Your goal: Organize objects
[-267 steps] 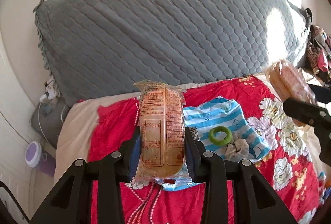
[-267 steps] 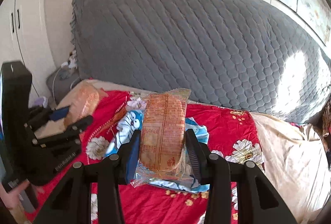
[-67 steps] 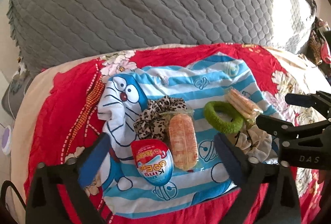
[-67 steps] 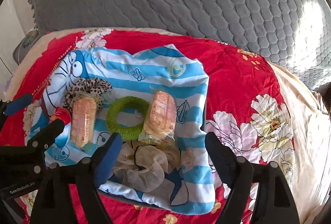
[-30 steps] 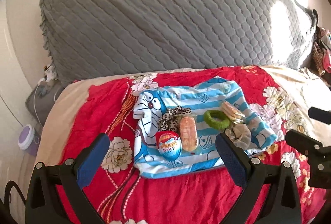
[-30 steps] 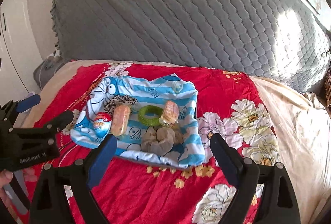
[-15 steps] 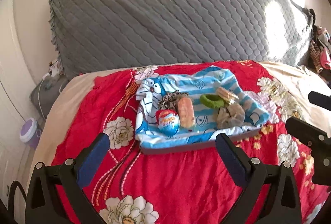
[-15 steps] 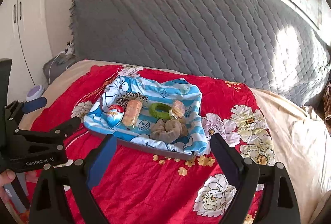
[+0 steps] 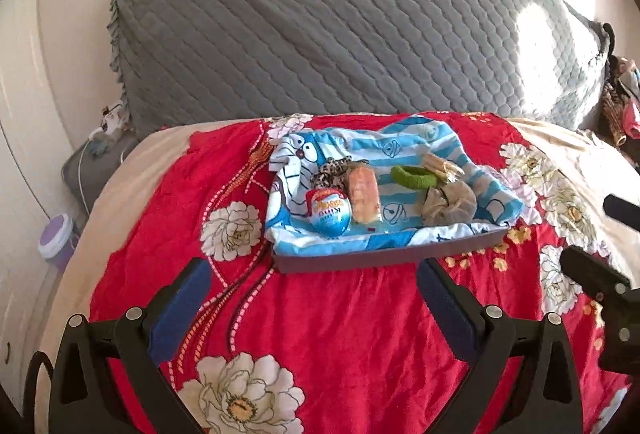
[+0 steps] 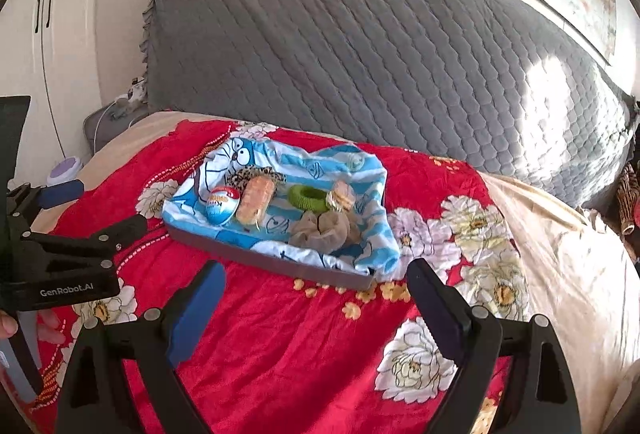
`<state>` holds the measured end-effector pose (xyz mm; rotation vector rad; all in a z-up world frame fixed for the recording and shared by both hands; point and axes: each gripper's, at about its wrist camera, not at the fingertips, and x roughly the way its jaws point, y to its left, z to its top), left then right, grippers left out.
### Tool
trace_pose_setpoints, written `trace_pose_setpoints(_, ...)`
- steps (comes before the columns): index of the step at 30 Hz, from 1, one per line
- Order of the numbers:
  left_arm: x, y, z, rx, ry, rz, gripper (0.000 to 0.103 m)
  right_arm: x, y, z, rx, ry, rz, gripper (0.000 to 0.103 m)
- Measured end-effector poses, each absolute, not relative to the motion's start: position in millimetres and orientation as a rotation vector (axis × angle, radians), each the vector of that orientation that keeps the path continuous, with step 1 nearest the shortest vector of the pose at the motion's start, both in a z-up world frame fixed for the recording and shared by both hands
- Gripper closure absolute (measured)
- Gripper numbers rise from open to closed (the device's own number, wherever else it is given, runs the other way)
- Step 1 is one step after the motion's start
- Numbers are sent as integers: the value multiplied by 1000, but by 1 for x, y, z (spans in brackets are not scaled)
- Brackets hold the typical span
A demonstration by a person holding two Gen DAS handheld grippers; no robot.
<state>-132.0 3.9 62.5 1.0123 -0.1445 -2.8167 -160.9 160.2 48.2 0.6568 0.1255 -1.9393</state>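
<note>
A grey tray (image 9: 384, 258) (image 10: 264, 258) lined with a blue striped cartoon cloth (image 9: 404, 147) sits on the red flowered bedspread. In it lie a red and blue toy egg (image 9: 329, 209) (image 10: 222, 204), an orange wrapped snack (image 9: 363, 195) (image 10: 256, 201), a leopard scrunchie (image 9: 330, 169), a green hair ring (image 9: 414, 177) (image 10: 308, 197), a second wrapped snack (image 9: 440, 165) (image 10: 340, 199) and a beige scrunchie (image 9: 450, 202) (image 10: 325, 228). My left gripper (image 9: 314, 274) is open and empty, well short of the tray. My right gripper (image 10: 316, 278) is open and empty too.
A big grey quilted cushion (image 9: 340, 25) stands behind the tray. The left gripper shows at the left edge of the right wrist view (image 10: 60, 242). A purple-lidded jar (image 9: 56, 236) sits left of the bed. Beige sheet (image 10: 560, 234) lies to the right.
Both grippers have pulled back and away from the tray, so it looks smaller and farther. Earlier each gripper held a wrapped snack; both snacks now lie in the tray.
</note>
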Motion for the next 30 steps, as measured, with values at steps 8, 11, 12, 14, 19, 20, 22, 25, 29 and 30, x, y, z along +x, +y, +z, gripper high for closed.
trace_pose_setpoints(8, -117, 4, 51, 1000, -74, -2840, 1, -155, 169, 29, 699, 110, -1924, 11)
trace_pose_setpoints(11, -110, 7, 46, 989, -77, -2842, 1, -150, 172, 24, 696, 113, -1923, 11)
trace_pose_setpoints(12, -109, 7, 44, 994, -71, -2843, 1, -149, 172, 22, 696, 119, -1921, 11)
trace_pose_setpoints(14, -108, 8, 42, 999, -73, -2835, 1, -146, 173, 19, 695, 122, -1927, 11)
trace_pose_setpoints(19, -102, 9, 34, 1000, -74, -2833, 1, -142, 177, 10, 709, 104, -1934, 11)
trace_pose_setpoints(20, -101, 10, 32, 1001, -80, -2833, 1, -141, 177, 9, 709, 106, -1935, 11)
trace_pose_setpoints(22, -100, 10, 29, 1006, -99, -2832, 1, -140, 177, 6, 715, 104, -1938, 11)
trace_pose_setpoints(25, -101, 10, 24, 1025, -96, -2845, 1, -140, 177, 2, 725, 93, -1936, 6)
trace_pose_setpoints(29, -99, 9, 20, 1021, -72, -2861, 1, -139, 177, 0, 716, 89, -1943, 2)
trace_pose_setpoints(30, -99, 9, 18, 1027, -68, -2865, 1, -139, 177, -1, 716, 88, -1941, 2)
